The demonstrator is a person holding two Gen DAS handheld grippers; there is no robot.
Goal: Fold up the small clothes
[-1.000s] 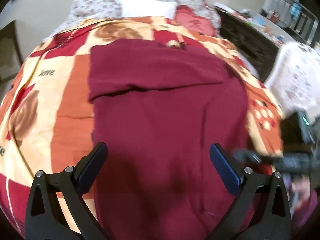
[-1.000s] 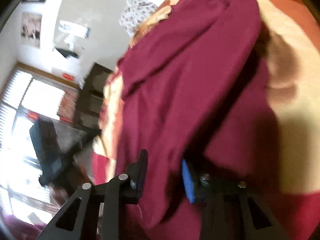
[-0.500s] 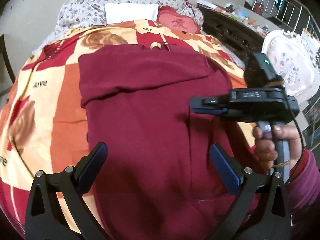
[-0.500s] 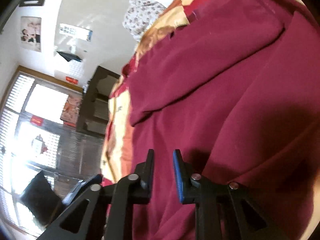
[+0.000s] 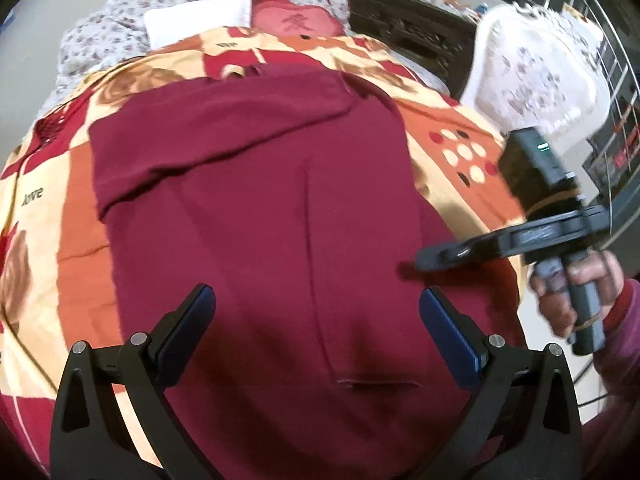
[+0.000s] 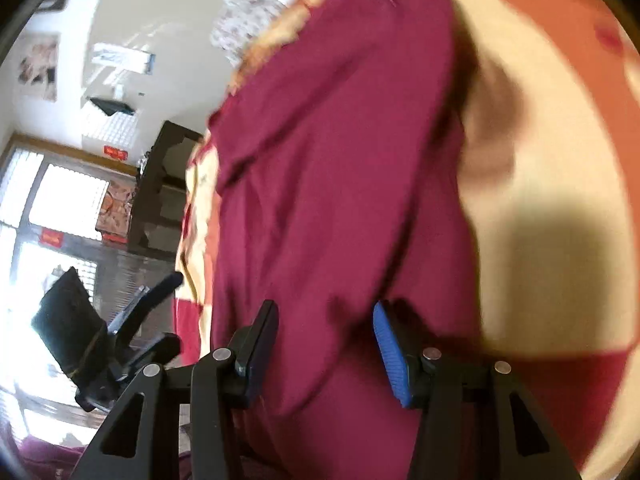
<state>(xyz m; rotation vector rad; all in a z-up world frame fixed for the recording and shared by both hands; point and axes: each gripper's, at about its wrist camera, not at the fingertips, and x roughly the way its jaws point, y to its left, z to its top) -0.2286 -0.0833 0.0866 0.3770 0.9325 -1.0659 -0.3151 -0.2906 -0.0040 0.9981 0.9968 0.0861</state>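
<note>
A dark red garment (image 5: 272, 208) lies spread on a bed with an orange, red and cream blanket (image 5: 72, 216). A sleeve or flap is folded across its far part. My left gripper (image 5: 316, 320) is open and empty, hovering over the near part of the garment. My right gripper (image 6: 324, 340) is open with its jaws apart, low over the garment's right edge (image 6: 340, 200); no cloth is clamped between them. It also shows in the left wrist view (image 5: 432, 258), held by a hand at the bed's right side.
Floral pillows (image 5: 160, 12) and a red cushion (image 5: 296, 20) lie at the head of the bed. A white floral chair (image 5: 532, 72) and dark cabinet (image 5: 400, 20) stand to the right. A window (image 6: 44, 208) and dark shelf (image 6: 160, 184) are left of the bed.
My right gripper opened, let go of the garment's right side after carrying it over, and drew back to the right edge. The garment now lies flatter. My left gripper stayed open.
</note>
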